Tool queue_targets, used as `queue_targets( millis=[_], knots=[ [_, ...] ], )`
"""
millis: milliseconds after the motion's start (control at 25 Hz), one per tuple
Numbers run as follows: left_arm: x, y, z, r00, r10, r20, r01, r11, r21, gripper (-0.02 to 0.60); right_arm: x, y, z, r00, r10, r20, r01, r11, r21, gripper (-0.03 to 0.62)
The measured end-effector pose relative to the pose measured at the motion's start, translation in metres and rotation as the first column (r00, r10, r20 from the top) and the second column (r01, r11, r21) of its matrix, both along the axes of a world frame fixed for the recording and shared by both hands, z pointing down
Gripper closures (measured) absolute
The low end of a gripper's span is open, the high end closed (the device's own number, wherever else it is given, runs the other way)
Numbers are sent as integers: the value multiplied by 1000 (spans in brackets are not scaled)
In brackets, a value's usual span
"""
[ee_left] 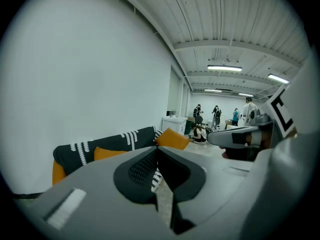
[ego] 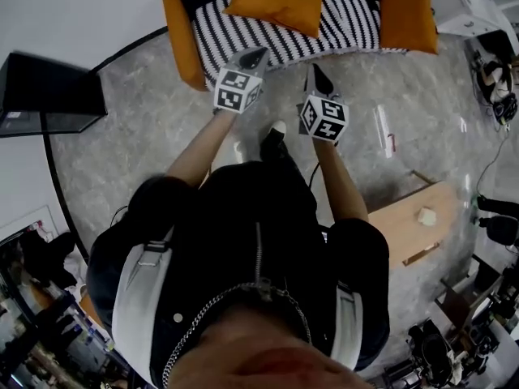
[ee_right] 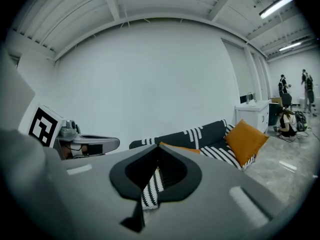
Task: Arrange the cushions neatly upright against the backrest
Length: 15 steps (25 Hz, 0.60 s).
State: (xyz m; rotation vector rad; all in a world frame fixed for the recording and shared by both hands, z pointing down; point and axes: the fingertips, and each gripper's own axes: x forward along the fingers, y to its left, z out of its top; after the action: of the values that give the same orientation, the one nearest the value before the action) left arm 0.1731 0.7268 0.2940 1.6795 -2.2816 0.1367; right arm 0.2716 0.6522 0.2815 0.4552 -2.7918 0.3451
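both clenched empty, the left claw (ego: 258, 53) points straight at the orange cushion (ego: 274, 2) lying flat across the sofa (ego: 349, 23) seat ahead, while the right claw (ego: 315, 71) sits nearer the end cushion (ego: 408, 19).

cushion (ego: 274, 1) mid-seat on sofa (ego: 235, 35), 2nd cushion (ego: 408, 19) at right end; table (ego: 397, 225) before sofa, right.

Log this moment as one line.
left tongs: shut, empty | right tongs: shut, empty | cushion: flat on sofa seat | task: not started
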Motion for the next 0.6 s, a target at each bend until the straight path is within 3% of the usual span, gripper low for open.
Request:
queue_targets(
  millis=[240,600],
  knots=[
    [-47,-66,-5,999,-48,16,48,999,-21,571,-47,-73,-5,998,-55,1,55,998,6,591],
    [-116,-110,-5,995,-101,21,102,994,-50,571,-110,-137,6,996,-88,-6,88,995,-38,591]
  ],
)
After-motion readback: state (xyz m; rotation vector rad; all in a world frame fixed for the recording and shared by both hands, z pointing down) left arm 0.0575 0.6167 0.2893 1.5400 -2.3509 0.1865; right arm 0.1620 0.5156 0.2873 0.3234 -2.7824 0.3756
